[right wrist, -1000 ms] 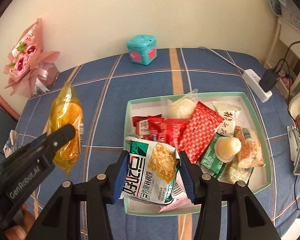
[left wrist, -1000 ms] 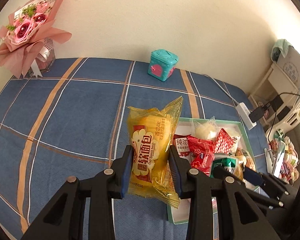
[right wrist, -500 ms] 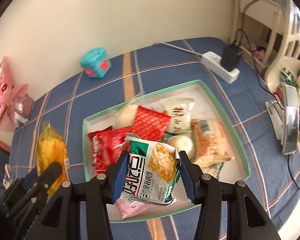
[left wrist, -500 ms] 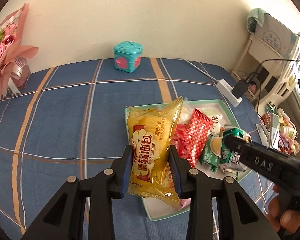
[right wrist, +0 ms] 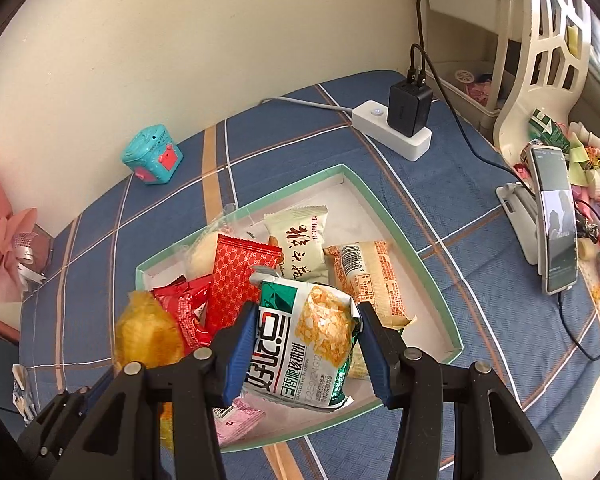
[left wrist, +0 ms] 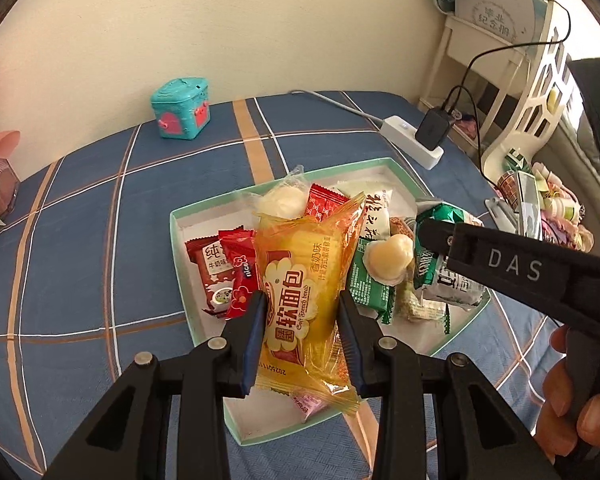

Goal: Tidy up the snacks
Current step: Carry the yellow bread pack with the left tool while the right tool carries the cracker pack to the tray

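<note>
A: Left wrist view: left gripper (left wrist: 302, 334) jaws clamped on the yellow bread pack (left wrist: 306, 292), held upright over the tray (left wrist: 180, 252), near its front-left corner.

B: Room?

A: Bare blue plaid tabletop (left wrist: 80, 240) left of the tray.

B: Right wrist view?

A: Right gripper (right wrist: 306, 350) jaws clamped on the green-white snack bag (right wrist: 304, 340), above the tray's (right wrist: 432, 288) front edge; bare tray floor at its far corner.

Both views are evenly and brightly lit by soft daylight; only faint shadows are cast. Strong fisheye bending and black vignetting are seen at the corners. Glare is seen on the yellow bread packet (left wrist: 306, 280). Focus is sharp throughout.
</note>
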A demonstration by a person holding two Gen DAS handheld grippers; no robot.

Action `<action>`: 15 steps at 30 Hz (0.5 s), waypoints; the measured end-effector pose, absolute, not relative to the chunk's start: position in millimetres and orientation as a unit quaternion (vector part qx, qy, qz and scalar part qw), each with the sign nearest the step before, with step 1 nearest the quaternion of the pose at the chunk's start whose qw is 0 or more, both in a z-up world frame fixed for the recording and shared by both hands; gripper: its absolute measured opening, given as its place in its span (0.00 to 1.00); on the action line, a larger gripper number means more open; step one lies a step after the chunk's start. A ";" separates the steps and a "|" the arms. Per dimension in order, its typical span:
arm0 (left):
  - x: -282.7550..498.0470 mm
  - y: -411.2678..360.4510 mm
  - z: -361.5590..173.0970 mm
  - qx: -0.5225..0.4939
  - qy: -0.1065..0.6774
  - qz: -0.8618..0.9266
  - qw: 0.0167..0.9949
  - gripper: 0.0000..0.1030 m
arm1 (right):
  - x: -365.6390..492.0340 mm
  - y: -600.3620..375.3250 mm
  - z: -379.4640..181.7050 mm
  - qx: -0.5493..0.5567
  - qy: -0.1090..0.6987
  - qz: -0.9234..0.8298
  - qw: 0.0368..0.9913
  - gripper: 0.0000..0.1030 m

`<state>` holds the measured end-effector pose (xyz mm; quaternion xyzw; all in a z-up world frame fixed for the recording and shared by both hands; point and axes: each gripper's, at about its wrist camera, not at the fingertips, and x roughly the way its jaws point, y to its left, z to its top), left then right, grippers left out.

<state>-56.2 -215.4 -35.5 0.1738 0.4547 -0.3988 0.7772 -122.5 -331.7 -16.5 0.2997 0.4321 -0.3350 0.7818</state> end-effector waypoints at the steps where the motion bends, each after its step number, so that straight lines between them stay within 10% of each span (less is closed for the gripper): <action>1: -56.0 -216.5 -36.6 0.175 0.455 -0.399 0.777 0.36 | -122.2 -331.4 -17.0 0.300 0.433 -0.334 0.782 0.51; 15: -48.9 -227.9 -55.2 0.174 0.468 -0.391 0.773 0.36 | -111.8 -328.1 -31.2 0.294 0.456 -0.317 0.778 0.51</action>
